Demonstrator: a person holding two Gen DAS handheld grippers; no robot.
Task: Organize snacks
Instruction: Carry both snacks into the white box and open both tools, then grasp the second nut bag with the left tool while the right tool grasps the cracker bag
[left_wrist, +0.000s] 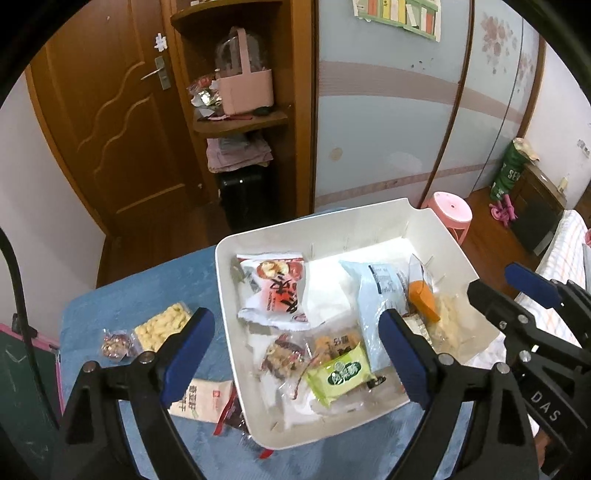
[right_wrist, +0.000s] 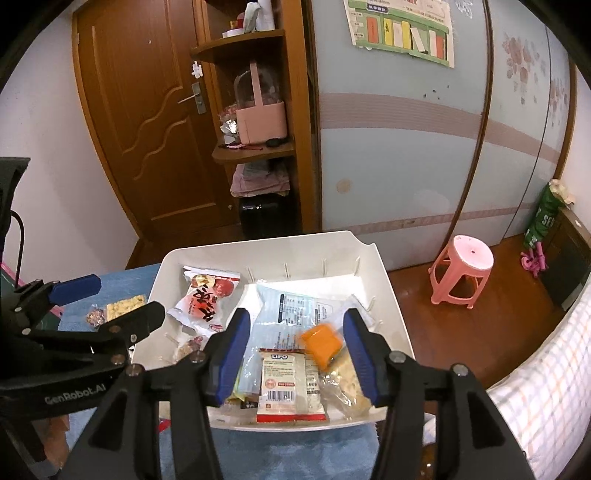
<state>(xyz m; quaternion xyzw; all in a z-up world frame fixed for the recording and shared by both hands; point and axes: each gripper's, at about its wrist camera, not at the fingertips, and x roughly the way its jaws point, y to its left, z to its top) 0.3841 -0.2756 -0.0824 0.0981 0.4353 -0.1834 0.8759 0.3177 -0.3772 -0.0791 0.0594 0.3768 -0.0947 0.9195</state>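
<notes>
Both grippers, left (left_wrist: 297, 352) and right (right_wrist: 295, 356), hang over the white tray (right_wrist: 391, 295), jaws apart, gripping nothing.

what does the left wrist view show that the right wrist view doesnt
Only the left wrist view: a green snack pack in the white tray and a cream packet on the blue cloth outside it. Only the right wrist view: a red-and-white LiPO packet. Both: the tray, the orange packet and the red-and-white bag.
</notes>
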